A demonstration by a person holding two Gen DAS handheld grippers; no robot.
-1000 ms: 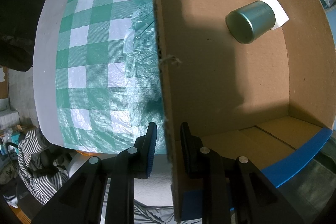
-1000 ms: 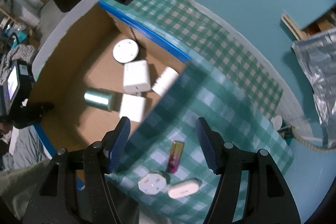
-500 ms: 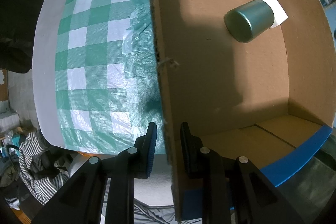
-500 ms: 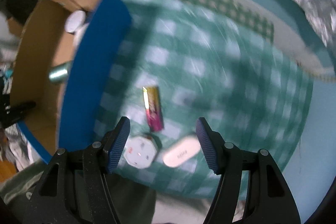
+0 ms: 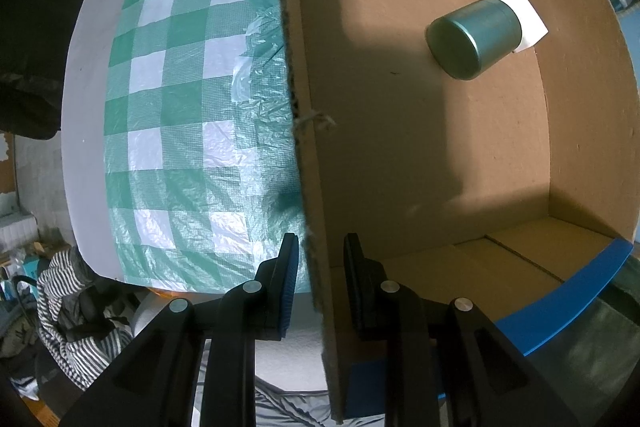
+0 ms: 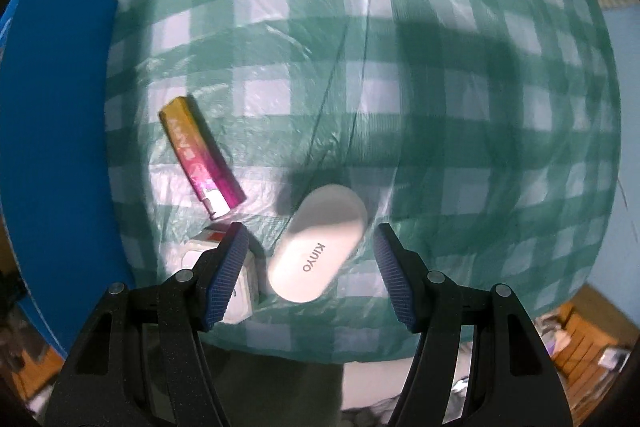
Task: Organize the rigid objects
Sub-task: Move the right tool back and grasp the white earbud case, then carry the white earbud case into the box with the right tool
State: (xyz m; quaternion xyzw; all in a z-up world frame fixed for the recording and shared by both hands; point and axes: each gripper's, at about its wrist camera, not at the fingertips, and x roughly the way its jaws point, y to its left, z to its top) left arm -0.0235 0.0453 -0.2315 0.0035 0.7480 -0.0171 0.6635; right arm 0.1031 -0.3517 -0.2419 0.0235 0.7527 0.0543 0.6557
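Swung down from over the cardboard box within a second; right gripper hung wide open, empty, over the white KINYO case, likely next. Left gripper stayed clamped on the box wall.

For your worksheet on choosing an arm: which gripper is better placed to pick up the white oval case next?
Right: the right gripper is open with the white oval case between its fingers. The left gripper is clamped on the box wall.
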